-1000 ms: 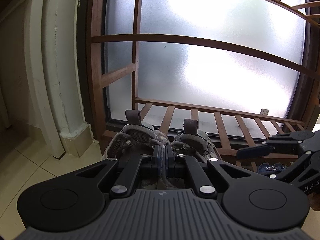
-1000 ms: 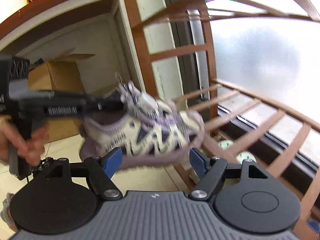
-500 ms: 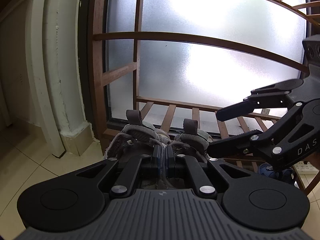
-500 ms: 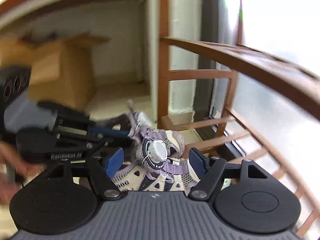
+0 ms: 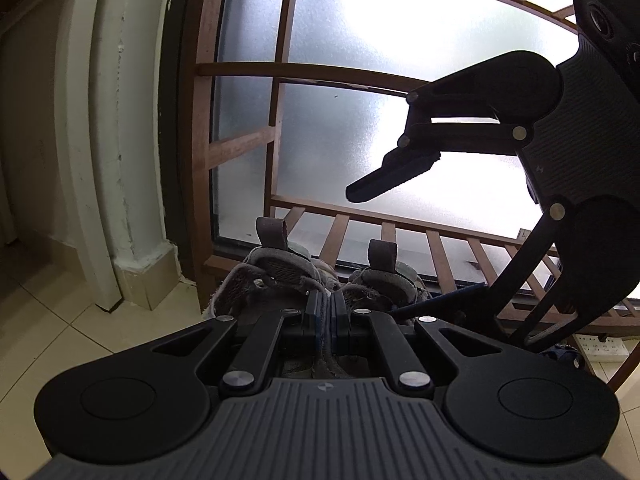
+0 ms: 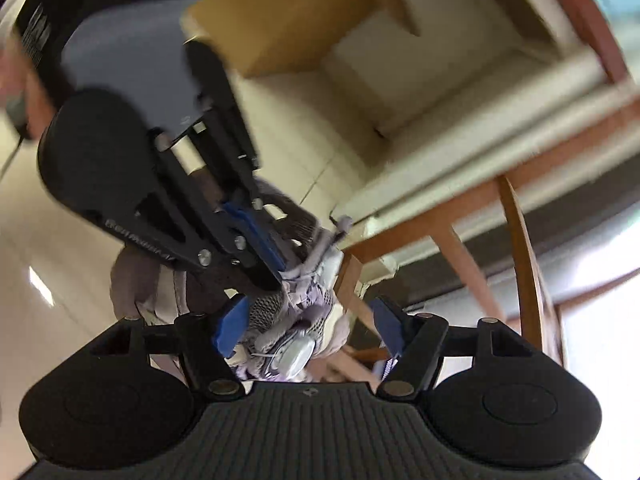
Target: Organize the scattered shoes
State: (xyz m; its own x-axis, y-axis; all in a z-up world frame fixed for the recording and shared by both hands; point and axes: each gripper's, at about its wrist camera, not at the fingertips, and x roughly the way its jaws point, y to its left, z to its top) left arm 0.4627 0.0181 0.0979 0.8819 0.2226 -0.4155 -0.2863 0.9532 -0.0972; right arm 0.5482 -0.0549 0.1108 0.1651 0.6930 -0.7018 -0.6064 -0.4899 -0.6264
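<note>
A pair of cream and purple mesh sneakers [image 5: 276, 268] hangs just above the floor, heels towards the left wrist camera. My left gripper [image 5: 328, 308] is shut on their two inner collars, pinched together. In the right wrist view the same sneakers [image 6: 292, 320], with a round lace dial, sit between the blue pads of my right gripper [image 6: 308, 332]. Its jaws are closing; the left pad is at the mesh and the right pad stands clear. In the left wrist view my right gripper [image 5: 374, 254] reaches in from the right, one finger above the shoes and one below. The left gripper [image 6: 276, 276] comes in from the upper left.
A wooden slatted rack [image 5: 400, 240] stands against the frosted window [image 5: 360, 120]. A white wall pillar [image 5: 120, 160] is on the left, beige floor tiles [image 5: 60, 320] below. A cardboard box [image 6: 300, 12] sits by the wall. A white power strip [image 5: 600, 346] lies at the lower right.
The right gripper has risen, rolled over and swung in from the right, so its fingers now straddle the shoes. The left gripper has stayed shut on the pair.
</note>
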